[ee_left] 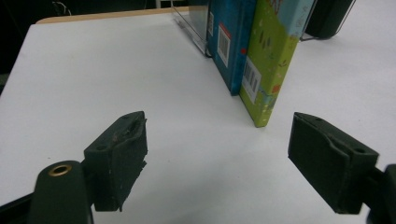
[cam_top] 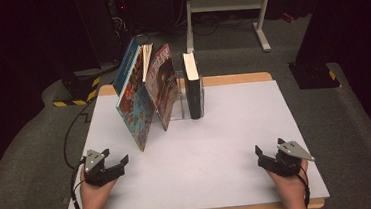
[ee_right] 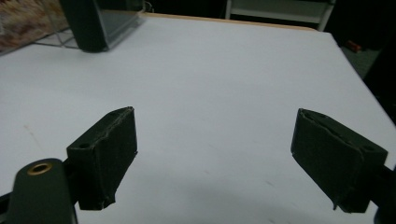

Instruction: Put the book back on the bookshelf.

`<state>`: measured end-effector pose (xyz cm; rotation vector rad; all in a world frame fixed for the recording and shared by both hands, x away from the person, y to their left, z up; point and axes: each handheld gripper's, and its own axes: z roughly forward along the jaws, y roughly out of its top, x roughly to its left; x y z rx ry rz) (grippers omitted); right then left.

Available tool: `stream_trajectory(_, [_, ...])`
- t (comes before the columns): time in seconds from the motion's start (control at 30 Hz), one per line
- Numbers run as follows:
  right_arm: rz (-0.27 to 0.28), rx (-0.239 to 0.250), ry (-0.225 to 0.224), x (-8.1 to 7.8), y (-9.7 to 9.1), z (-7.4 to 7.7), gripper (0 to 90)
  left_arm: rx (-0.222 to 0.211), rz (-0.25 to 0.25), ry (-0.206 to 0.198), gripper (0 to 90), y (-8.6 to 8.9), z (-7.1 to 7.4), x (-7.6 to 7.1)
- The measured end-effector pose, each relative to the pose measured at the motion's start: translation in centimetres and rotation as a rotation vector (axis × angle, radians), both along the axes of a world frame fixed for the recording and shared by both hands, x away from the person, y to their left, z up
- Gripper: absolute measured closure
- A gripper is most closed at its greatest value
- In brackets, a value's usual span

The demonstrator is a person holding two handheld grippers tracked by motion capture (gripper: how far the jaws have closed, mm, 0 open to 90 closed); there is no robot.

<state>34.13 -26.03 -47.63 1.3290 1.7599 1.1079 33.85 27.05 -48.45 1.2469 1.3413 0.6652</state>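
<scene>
Several picture books lean to the left in a clear rack at the back middle of the white table. The front one has a colourful cover, and behind it leans a reddish one. A thick black book stands upright at the rack's right end. My left gripper rests open near the front left, with nothing between its jaws. My right gripper is open and empty near the front right. In the left gripper view, the open gripper faces a green back cover and a blue one. In the right gripper view, the open gripper looks over bare table toward the black book.
A wooden edge borders the table at the back. Behind it, on the grey carpet, stands a white metal frame. Yellow-black striped feet sit off the back left corner. A cable trails off the left side.
</scene>
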Motion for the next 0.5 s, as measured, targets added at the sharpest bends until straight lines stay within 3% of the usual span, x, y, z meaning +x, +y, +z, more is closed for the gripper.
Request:
stream_trajectory(0.13, [-0.030,0.027,-0.003,-0.19,-1.16,0.16,14.0,0.015,-0.008,0.008,20.0,0.17,0.00,0.18])
stream_trajectory(0.4, [-0.014,0.018,0.014,0.06,-0.77,-0.28,13.9,-0.029,0.001,0.008,20.3,0.45,0.15,0.20])
stream_trajectory(0.5, [-0.012,0.016,0.015,0.06,-0.63,-0.30,13.8,-0.015,-0.006,0.011,20.3,0.39,0.08,0.28])
